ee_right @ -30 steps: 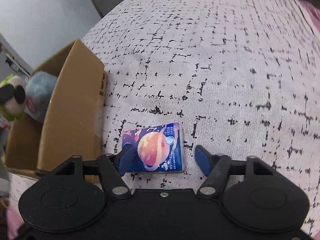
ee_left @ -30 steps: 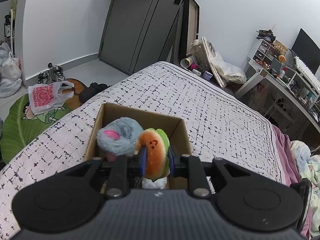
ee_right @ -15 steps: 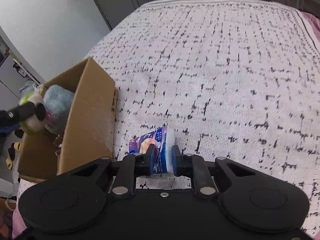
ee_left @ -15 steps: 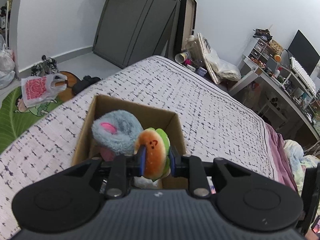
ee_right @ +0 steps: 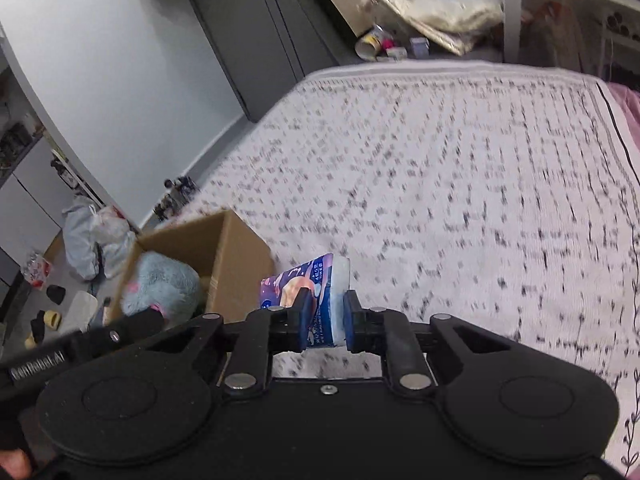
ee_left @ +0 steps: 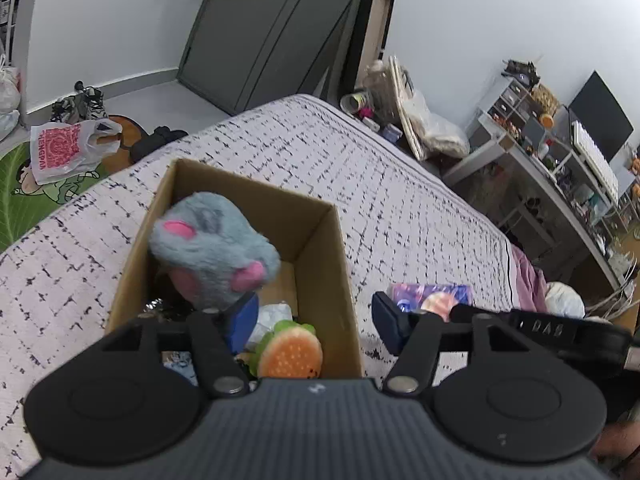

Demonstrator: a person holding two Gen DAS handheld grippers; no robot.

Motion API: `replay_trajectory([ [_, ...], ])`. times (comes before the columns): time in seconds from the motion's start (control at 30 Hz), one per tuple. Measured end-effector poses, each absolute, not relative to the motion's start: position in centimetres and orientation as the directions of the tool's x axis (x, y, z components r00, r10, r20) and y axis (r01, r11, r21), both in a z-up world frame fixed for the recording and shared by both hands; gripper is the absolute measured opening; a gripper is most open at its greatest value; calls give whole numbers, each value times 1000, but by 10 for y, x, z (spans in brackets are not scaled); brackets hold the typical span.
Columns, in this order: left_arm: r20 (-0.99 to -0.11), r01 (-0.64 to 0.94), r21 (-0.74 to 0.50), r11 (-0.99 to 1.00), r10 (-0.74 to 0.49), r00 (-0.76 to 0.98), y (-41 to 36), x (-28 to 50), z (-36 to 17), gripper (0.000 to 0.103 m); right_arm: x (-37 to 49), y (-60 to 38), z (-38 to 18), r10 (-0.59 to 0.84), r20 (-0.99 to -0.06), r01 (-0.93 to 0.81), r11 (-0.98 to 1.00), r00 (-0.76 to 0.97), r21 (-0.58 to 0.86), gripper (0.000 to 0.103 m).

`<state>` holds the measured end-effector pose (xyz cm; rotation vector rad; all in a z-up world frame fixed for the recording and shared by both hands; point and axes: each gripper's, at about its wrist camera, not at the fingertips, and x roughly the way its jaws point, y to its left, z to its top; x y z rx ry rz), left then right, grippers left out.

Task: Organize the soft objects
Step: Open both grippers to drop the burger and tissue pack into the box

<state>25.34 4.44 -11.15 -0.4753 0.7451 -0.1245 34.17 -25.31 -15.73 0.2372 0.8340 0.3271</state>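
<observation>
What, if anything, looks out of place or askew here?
Nothing stands out. The burger plush lies in the box beside the grey plush, under the open left gripper. The right gripper holds the tissue pack tilted above the bed.

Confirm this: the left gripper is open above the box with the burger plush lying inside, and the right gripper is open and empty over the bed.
Wrong about the right gripper: the right wrist view shows it shut on the tissue pack, lifted above the bed. The rest holds: the left gripper is open above the box, with the burger plush inside.
</observation>
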Motion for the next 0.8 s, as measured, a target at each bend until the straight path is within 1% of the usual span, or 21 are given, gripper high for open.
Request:
replay_trajectory([
  [0.13, -612, -73, -451, 889, -249, 751, 52, 249, -104, 65, 347, -242, -140, 394, -658, -222, 917, 642, 331, 16],
  [0.27, -601, -95, -423, 901, -201, 774, 59, 243, -97, 76, 353, -229, -127, 413, -636, -261, 910, 652, 323, 16],
  [0.4, -598, -125, -379, 917, -139, 789, 65, 238, -93, 81, 357, -214, -122, 422, -632, -288, 906, 650, 309, 16],
  [0.47, -592, -143, -371, 918, -115, 798, 70, 234, -92, 86, 360, -207, -121, 421, -631, -302, 907, 652, 294, 17],
  [0.7, -591, -229, -356, 906, -28, 806, 91, 225, -95, 89, 367, -182, -130, 413, -644, -319, 910, 644, 265, 17],
  [0.8, -596, -249, -366, 897, -20, 803, 98, 223, -97, 94, 371, -173, -135, 420, -645, -328, 907, 638, 265, 19],
])
